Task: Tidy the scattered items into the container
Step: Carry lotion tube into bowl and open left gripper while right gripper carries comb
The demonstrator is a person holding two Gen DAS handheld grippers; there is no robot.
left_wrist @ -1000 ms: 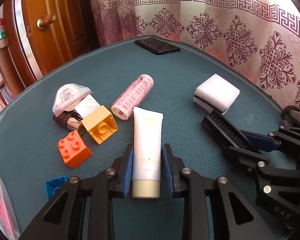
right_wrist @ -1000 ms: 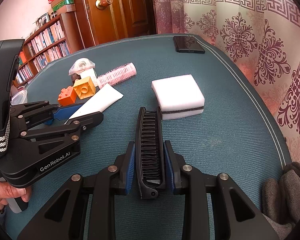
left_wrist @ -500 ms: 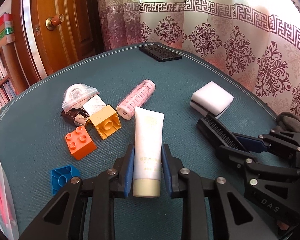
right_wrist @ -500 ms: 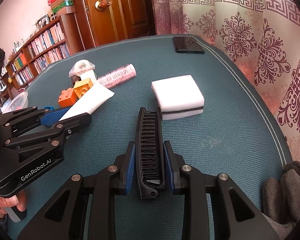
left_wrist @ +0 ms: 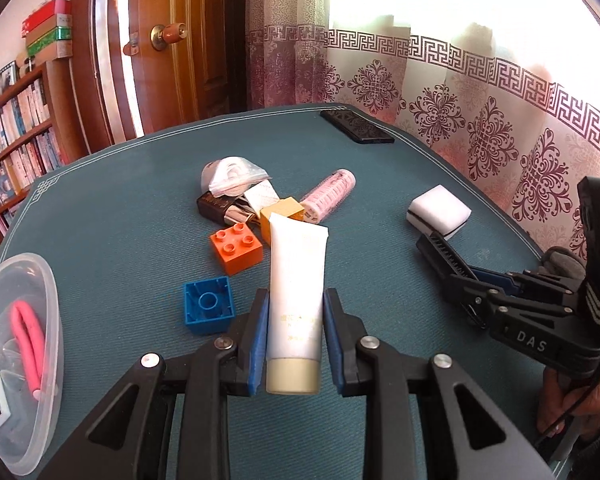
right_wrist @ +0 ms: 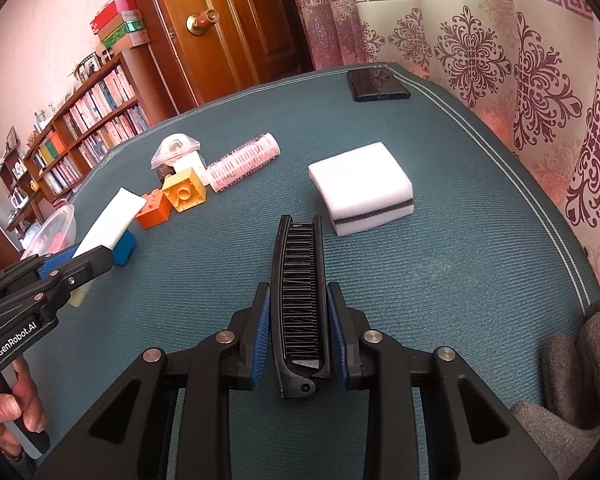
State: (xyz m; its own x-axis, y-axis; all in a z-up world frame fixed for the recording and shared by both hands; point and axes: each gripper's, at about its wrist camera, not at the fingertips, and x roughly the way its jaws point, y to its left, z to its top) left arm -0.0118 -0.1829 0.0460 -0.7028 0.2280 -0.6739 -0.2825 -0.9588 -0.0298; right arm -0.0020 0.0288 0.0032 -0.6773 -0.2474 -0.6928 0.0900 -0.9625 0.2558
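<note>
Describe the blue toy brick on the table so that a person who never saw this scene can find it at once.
On the teal table, look between the clear plastic container at the left edge and the white tube held in the left tongs. The blue brick lies there alone. Unlike the orange brick beside it, which shows its studs, it lies with its hollow underside up.

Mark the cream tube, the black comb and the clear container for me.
cream tube (left_wrist: 296, 280): left wrist view, middle of the white body, above the jaws.
black comb (right_wrist: 300, 292): right wrist view, the row of teeth along its middle.
clear container (left_wrist: 40, 276): left wrist view, its upper rim.
</note>
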